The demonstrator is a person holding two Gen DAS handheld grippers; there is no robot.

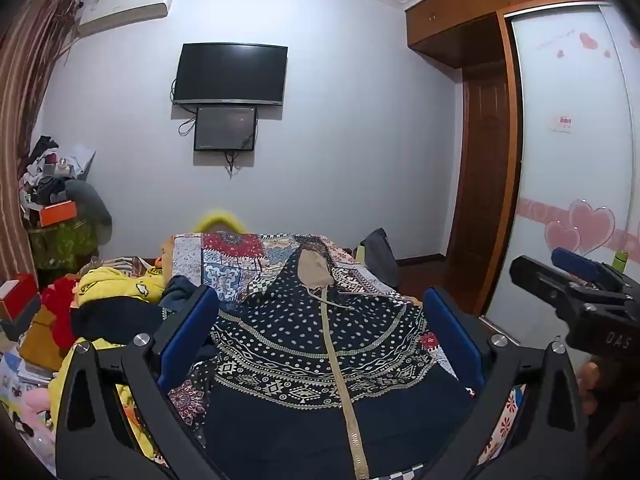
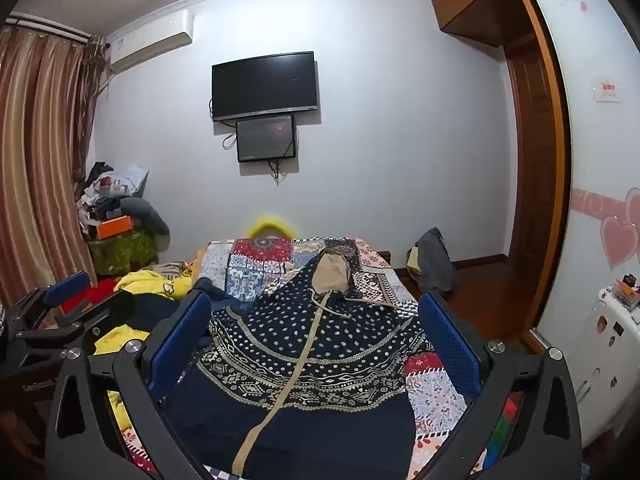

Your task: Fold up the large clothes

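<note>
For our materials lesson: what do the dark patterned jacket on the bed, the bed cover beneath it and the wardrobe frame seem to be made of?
Dark patterned jacket: soft knit or fleece, likely; matte, drapes in folds, with a tan zip strip.
Bed cover: printed cotton-like cloth, patchwork pattern, flat and matte.
Wardrobe frame: wood or wood veneer; warm brown, slight sheen. Which cannot be told.

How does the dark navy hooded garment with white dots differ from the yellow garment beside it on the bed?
The dark navy hooded garment lies spread flat in the middle of the patchwork bedcover, while the yellow garment sits crumpled in a pile at the side. The navy one is patterned with dots and bands and has a beige zipper; the yellow one looks mostly plain. Neither is folded yet.
</note>
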